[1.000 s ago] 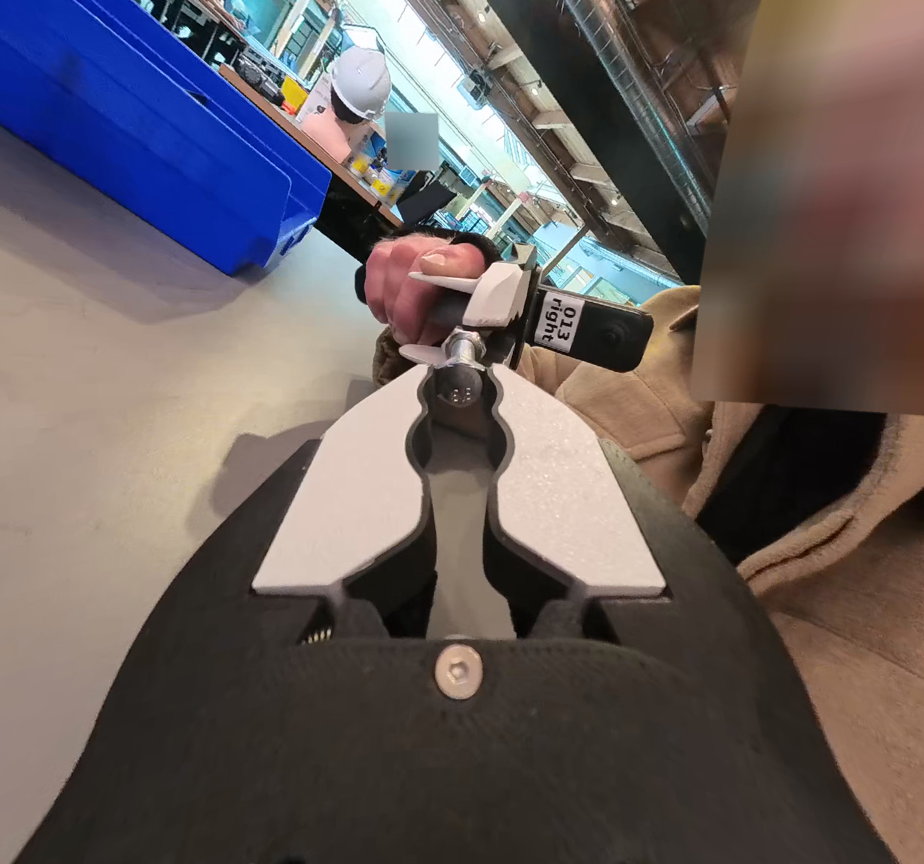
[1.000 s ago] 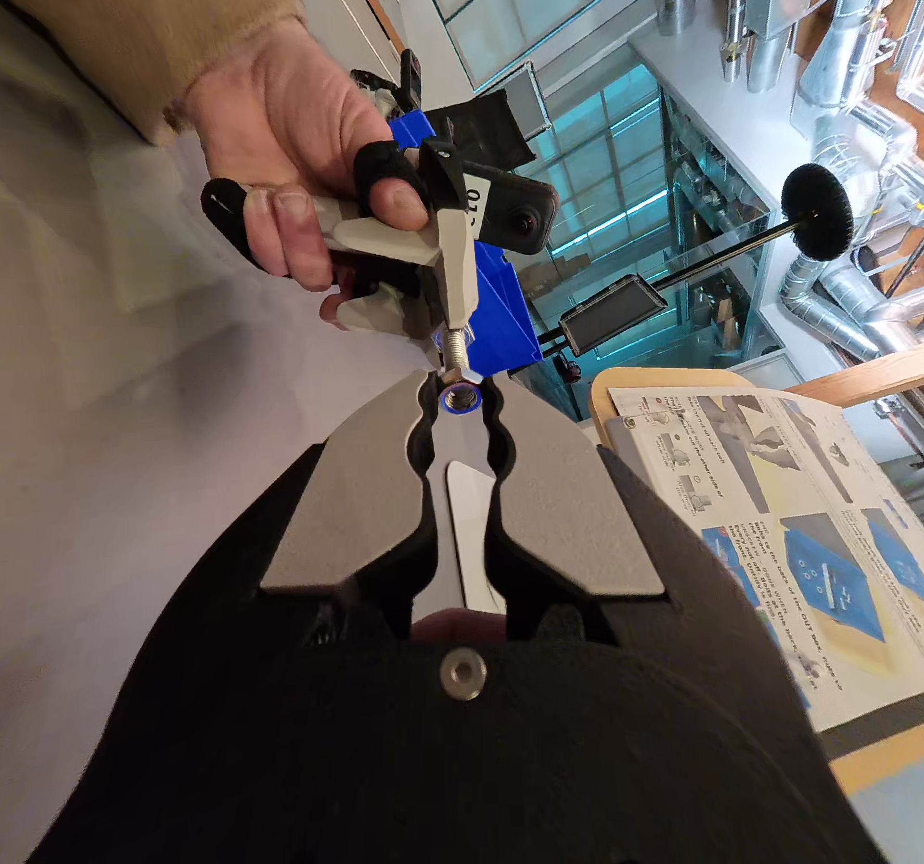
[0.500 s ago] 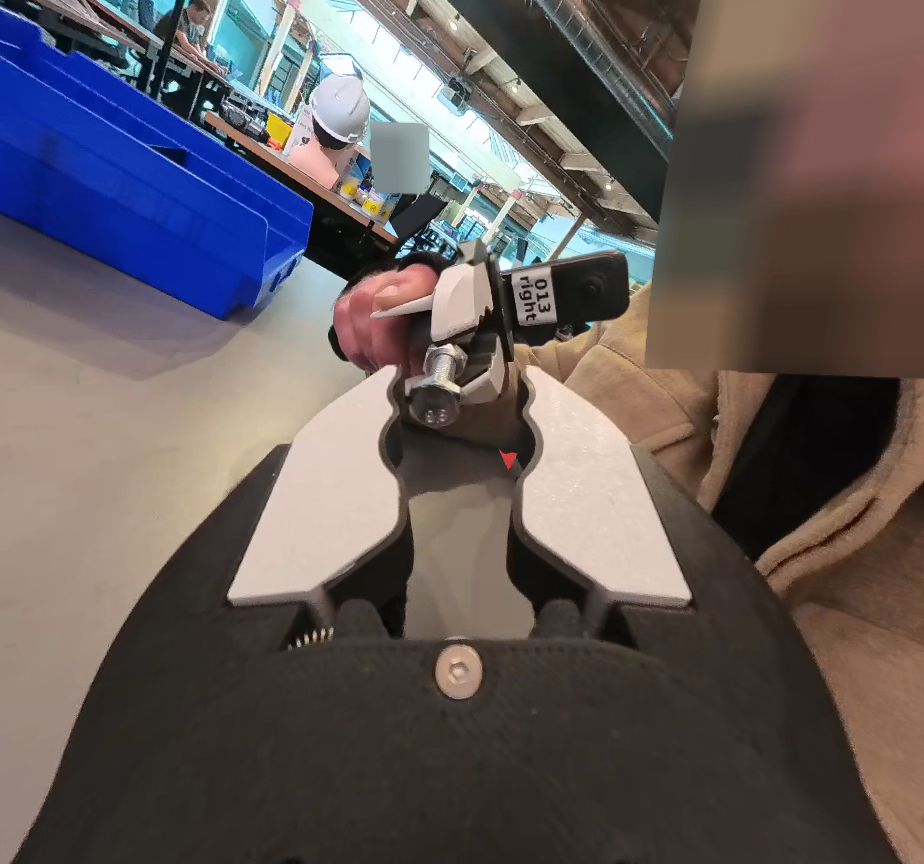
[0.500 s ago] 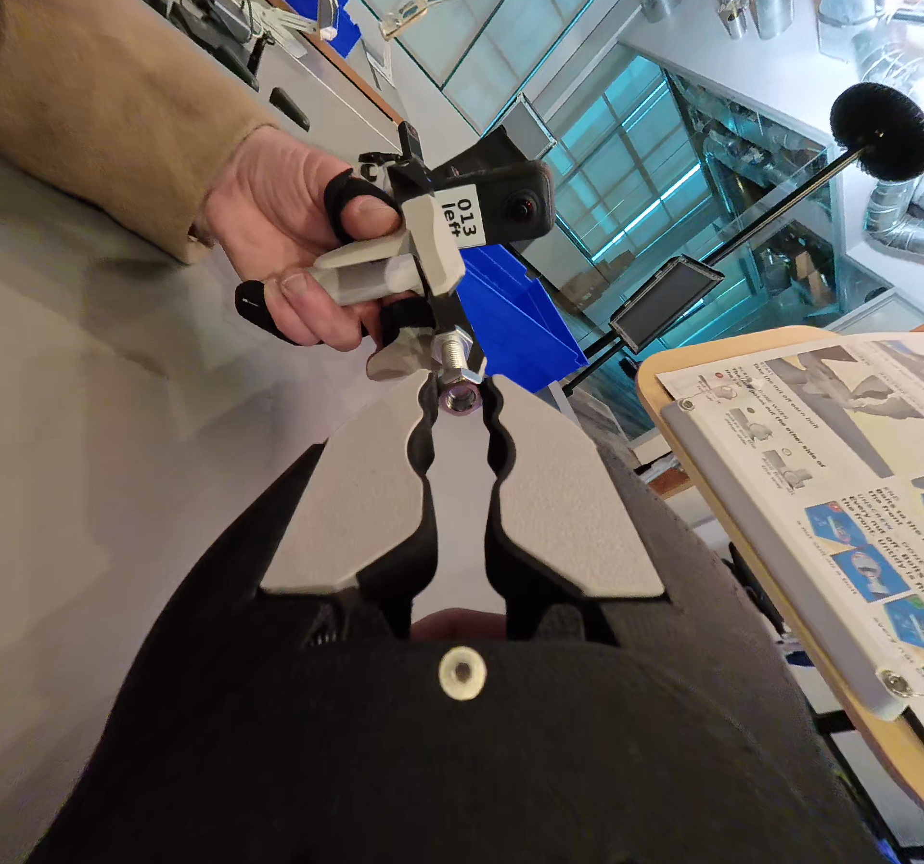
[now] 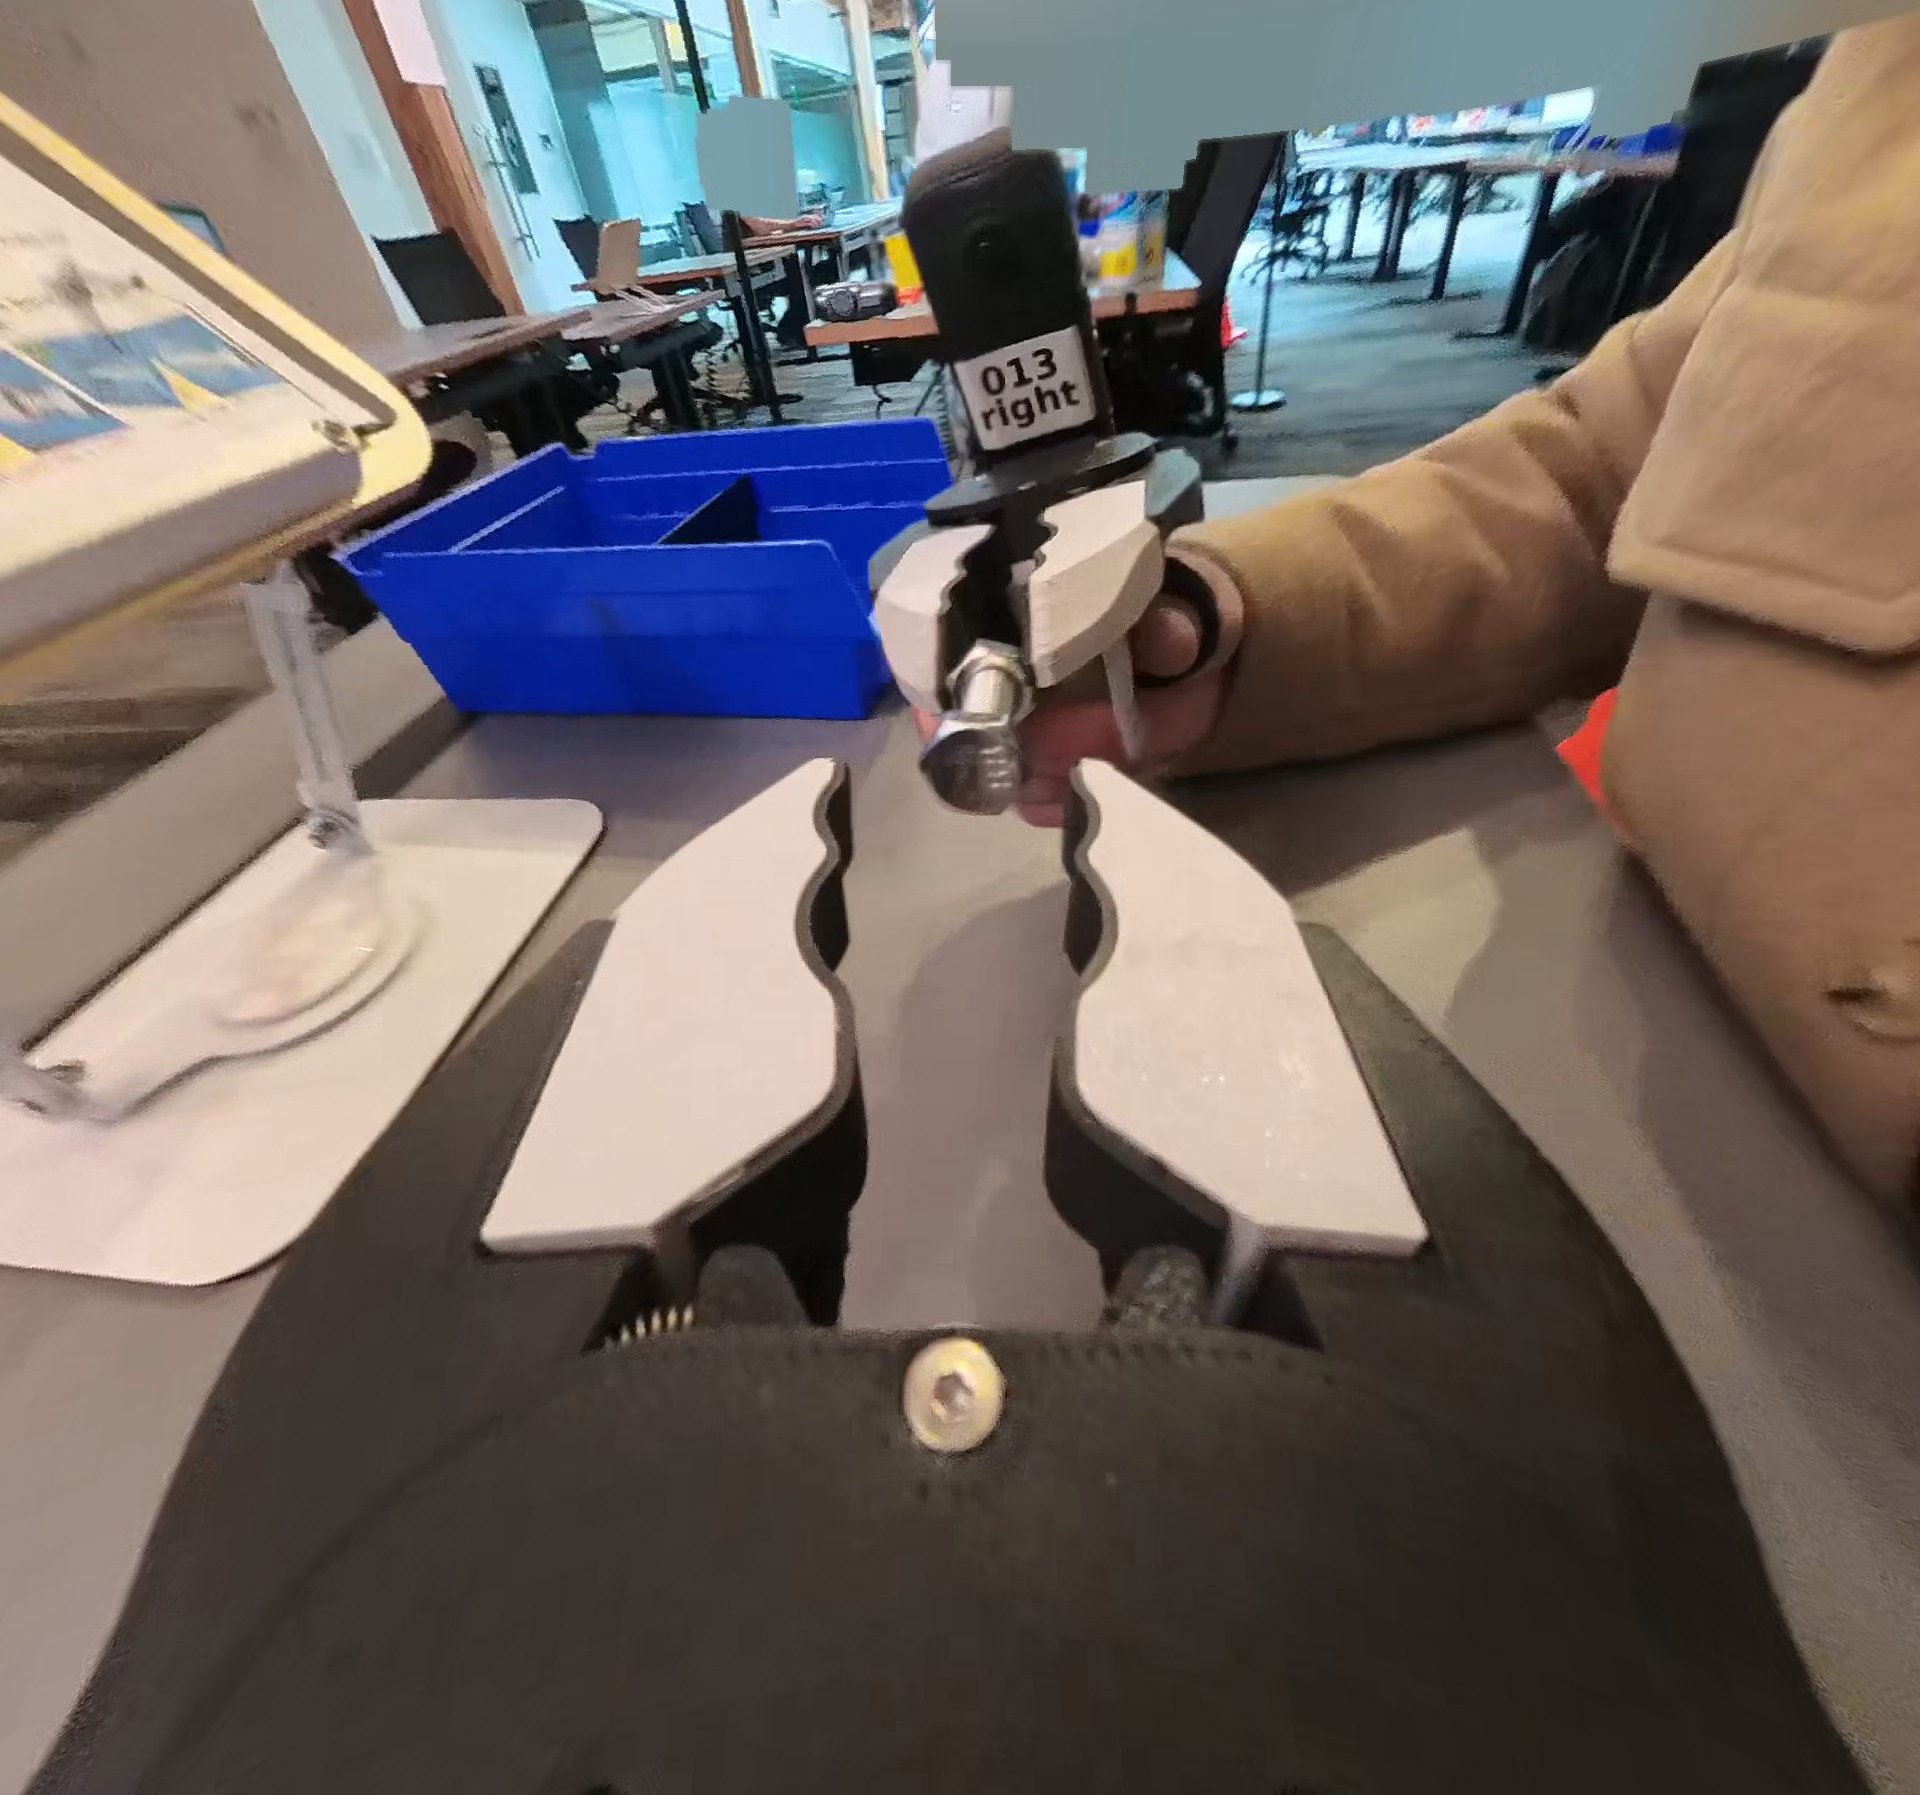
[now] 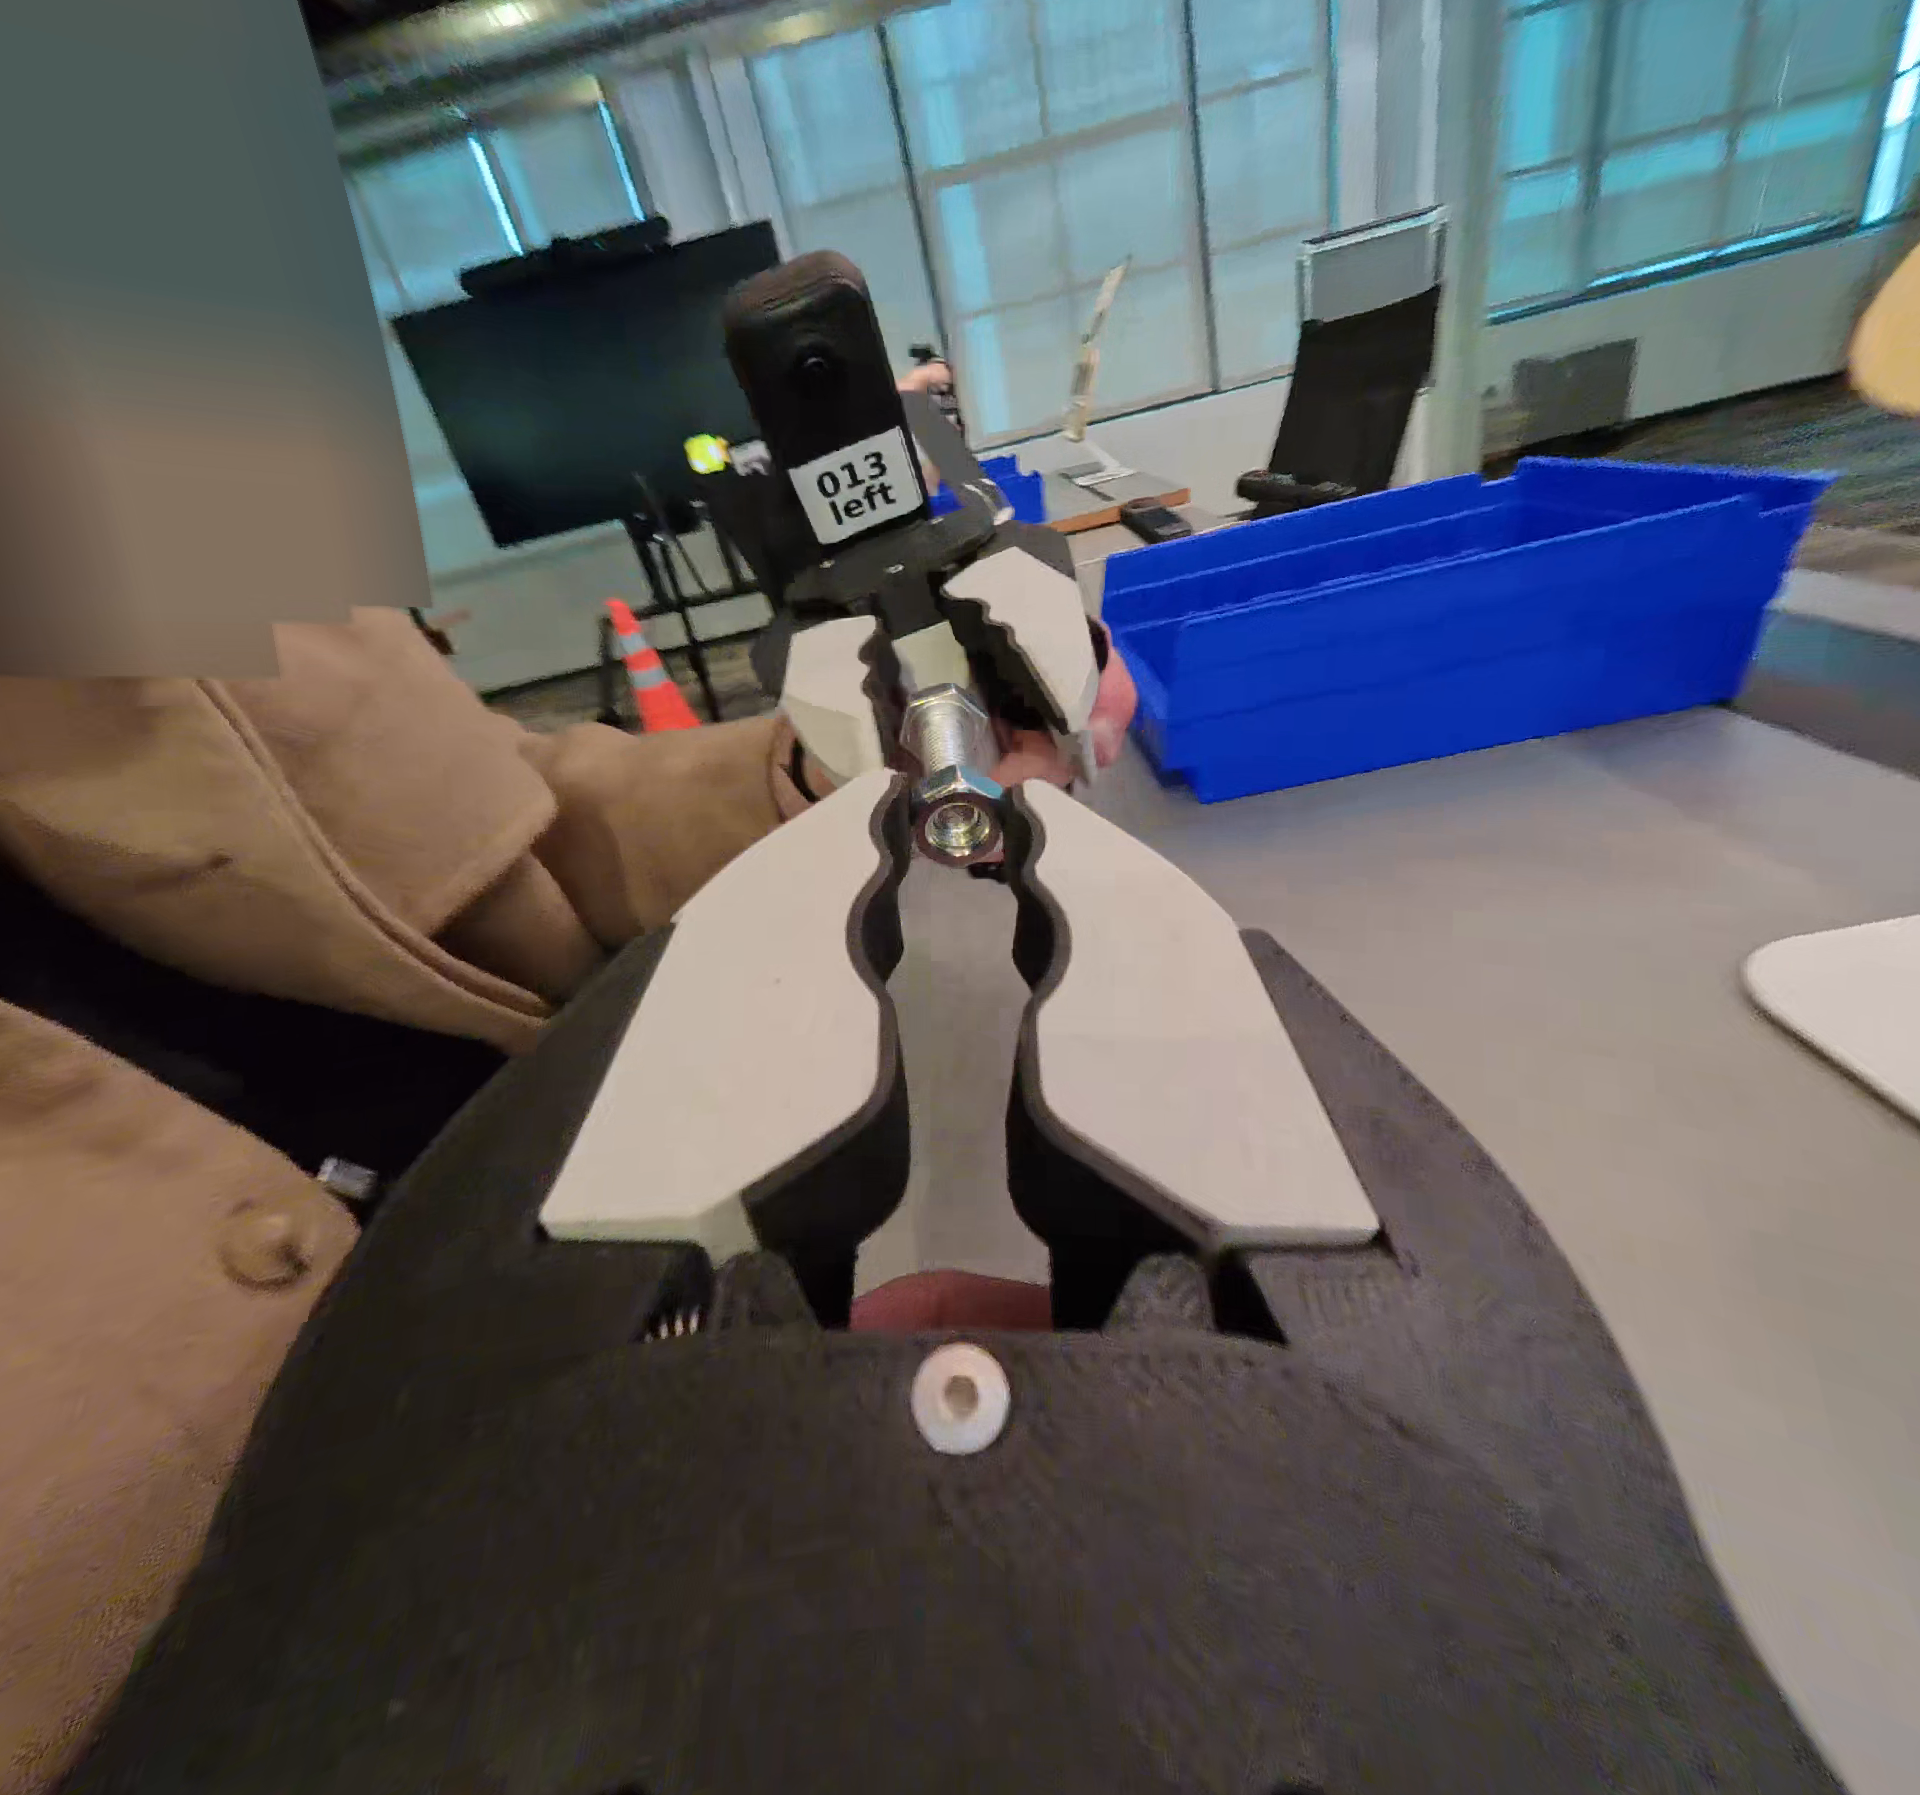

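Note:
A steel bolt (image 6: 935, 735) with a hex nut (image 6: 956, 815) on its end hangs in the air between my two grippers. My right gripper (image 6: 956, 800) is shut on the nut. In the left wrist view the right gripper (image 5: 997, 665) faces me, and the bolt head (image 5: 971, 763) points at me. My left gripper (image 5: 958, 795) is open, with its tips on either side of the bolt head and apart from it. In the right wrist view the left gripper (image 6: 935, 696) shows with its fingers spread around the bolt head.
A blue bin (image 5: 644, 602) stands on the grey table (image 5: 1403, 893); it also shows in the right wrist view (image 6: 1455, 602). A tilted board of pictures (image 5: 156, 395) stands on a white base plate (image 5: 312, 966) at the left. A tan coat sleeve (image 5: 1455, 550) is at the right. My two grippers' fingertips are within a few centimetres of each other.
My left gripper has opened and let go of the bolt head. My right gripper stays shut on the nut. Both grippers have swung round to level over the table.

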Demonstrator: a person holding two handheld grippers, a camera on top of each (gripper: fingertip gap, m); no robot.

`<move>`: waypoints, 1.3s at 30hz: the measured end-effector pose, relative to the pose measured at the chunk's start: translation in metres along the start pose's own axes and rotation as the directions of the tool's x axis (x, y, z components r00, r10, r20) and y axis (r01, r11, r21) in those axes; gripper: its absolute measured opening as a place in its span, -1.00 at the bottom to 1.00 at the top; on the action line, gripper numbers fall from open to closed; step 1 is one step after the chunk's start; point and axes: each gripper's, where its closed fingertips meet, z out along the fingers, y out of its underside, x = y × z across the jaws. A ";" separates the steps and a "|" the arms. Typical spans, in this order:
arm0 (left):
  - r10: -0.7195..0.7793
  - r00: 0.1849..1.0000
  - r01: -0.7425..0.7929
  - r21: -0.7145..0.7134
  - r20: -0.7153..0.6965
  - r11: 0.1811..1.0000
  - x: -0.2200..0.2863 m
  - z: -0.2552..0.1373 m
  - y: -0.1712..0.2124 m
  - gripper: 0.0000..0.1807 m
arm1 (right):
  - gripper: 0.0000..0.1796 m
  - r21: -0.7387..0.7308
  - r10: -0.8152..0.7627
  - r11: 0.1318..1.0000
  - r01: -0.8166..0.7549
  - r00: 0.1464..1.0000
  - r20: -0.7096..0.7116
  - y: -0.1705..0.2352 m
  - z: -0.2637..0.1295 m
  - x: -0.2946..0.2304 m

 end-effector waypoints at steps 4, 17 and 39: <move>0.068 0.998 -0.068 0.004 0.011 0.998 0.004 -0.002 -0.005 -0.73 | -0.81 -0.010 0.099 0.995 -0.098 0.994 0.037 0.006 0.002 0.000; 0.073 0.997 -0.072 0.027 -0.023 0.997 0.011 -0.003 -0.009 -0.83 | -0.81 0.029 0.188 0.981 -0.192 0.977 0.095 0.005 0.003 -0.003; -0.226 0.963 0.231 0.018 -0.145 0.973 0.010 -0.002 -0.001 -0.80 | -0.81 -0.012 -0.094 0.996 0.093 0.996 -0.004 0.005 0.003 -0.004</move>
